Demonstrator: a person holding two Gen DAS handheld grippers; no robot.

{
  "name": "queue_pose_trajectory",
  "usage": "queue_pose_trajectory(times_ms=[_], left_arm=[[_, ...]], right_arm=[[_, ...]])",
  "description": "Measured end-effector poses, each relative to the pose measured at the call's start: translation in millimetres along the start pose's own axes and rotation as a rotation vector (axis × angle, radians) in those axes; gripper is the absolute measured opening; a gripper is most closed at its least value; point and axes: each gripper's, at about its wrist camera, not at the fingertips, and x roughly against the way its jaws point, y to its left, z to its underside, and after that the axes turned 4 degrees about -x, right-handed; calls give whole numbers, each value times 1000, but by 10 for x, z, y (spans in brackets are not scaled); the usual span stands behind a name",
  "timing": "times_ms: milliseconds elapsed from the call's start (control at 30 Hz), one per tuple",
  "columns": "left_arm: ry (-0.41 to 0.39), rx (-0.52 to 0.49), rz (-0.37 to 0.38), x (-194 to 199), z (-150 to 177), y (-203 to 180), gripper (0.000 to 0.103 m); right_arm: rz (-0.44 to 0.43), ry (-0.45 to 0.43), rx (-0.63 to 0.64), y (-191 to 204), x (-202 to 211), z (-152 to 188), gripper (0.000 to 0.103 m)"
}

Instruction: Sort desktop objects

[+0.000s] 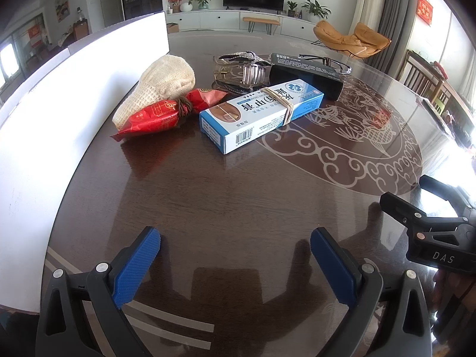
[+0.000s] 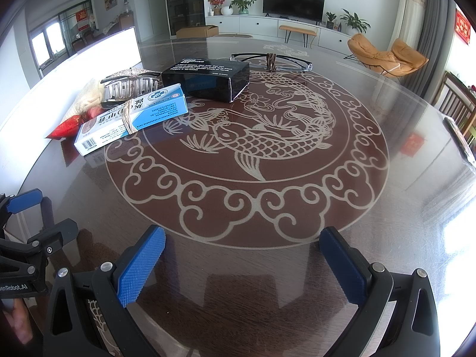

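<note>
Both grippers, left gripper (image 1: 235, 255) and right gripper (image 2: 242, 258), spread wide, empty. Only the right view shows the dark round table's (image 2: 401, 238) full carp inlay; the left shows the red foil snack packet (image 1: 145, 119) whole.

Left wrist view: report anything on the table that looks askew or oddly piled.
The items are bunched in a loose heap beside the white board. The blue-and-white box, bound with a rubber band, lies diagonally, its far end propped against the black box. Eyeglasses perch on that black box. Nothing looks spilled or broken.
</note>
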Motion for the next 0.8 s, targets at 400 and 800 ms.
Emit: queue_pose_trajectory(times_ms=[400,800], left_arm=[[-139,16,-76,41,-649,430,103],[-49,-169,-51,-697,-1090,203,103]], right_arm=[[0,0,0,1,2,1,103],[0,0,0,6,4,1,103]])
